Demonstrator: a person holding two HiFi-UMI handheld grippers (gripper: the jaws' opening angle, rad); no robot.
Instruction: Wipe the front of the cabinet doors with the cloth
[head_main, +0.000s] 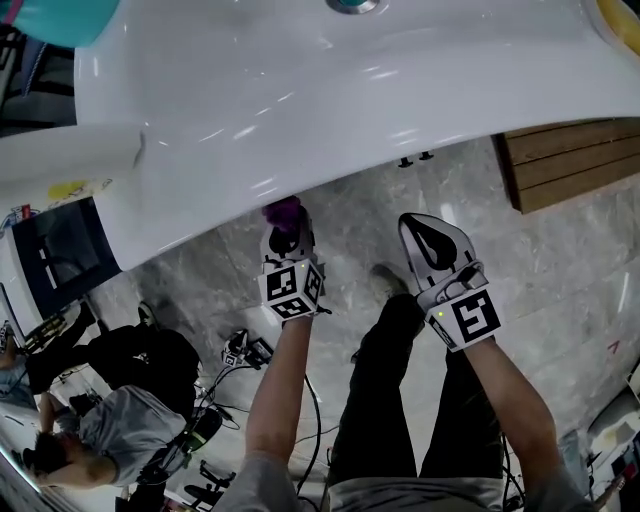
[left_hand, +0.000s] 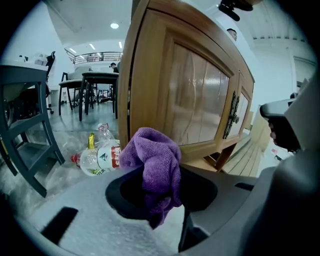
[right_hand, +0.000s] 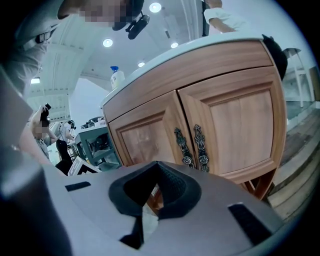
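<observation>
**Cloth clamped in left gripper, near the doors**

The left gripper (head_main: 286, 232) was clenched on the purple cloth (left_hand: 155, 167), which bunched up above its jaws. The cabinet doors (left_hand: 200, 102) stood at 1 o'clock from the cloth, not touching it. A plastic bottle (left_hand: 97, 157) lay on the floor at 9 o'clock; its red-and-white label was too small to read. The right gripper (right_hand: 156, 175) was closed on nothing, facing the doors' twin ornate handles (right_hand: 192, 145) at 12 o'clock. In the head view it was at the left gripper's 3 o'clock.
</observation>
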